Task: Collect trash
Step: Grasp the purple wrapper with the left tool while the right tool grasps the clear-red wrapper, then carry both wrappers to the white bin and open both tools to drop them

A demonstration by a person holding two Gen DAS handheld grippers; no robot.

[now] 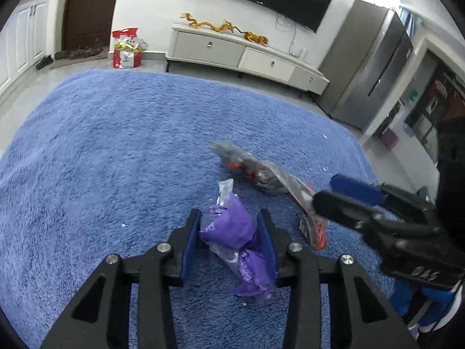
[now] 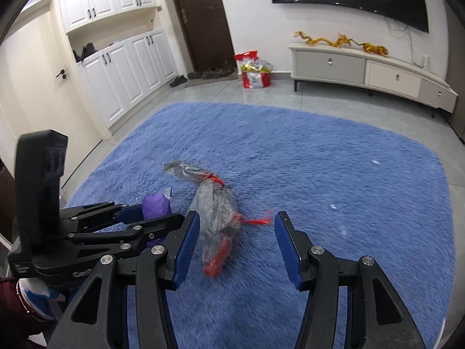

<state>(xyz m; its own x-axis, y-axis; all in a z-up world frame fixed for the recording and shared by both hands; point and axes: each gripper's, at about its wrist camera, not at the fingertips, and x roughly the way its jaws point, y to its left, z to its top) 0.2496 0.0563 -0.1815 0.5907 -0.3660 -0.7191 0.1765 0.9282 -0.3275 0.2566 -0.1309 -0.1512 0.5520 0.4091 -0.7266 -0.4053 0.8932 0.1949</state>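
Observation:
A crumpled purple wrapper (image 1: 229, 229) lies on the blue rug (image 1: 116, 151), and my left gripper (image 1: 229, 215) has both blue pads against its sides. From the right wrist view the same purple wrapper (image 2: 157, 205) shows between the left gripper (image 2: 162, 213) fingers. A long clear wrapper with red print (image 2: 216, 209) lies on the rug to its right. My right gripper (image 2: 237, 218) stands open around the near end of it, the wrapper close to the left pad and apart from the right one. In the left wrist view, the right gripper (image 1: 324, 189) reaches in over the clear wrapper (image 1: 261, 171).
A low white TV cabinet (image 2: 363, 67) runs along the far wall under a wall-mounted screen. A red shopping bag (image 2: 255, 71) and shoes (image 2: 209, 74) sit by the brown door. White cupboards (image 2: 125, 75) line the left side. Small white crumbs (image 2: 332, 207) dot the rug.

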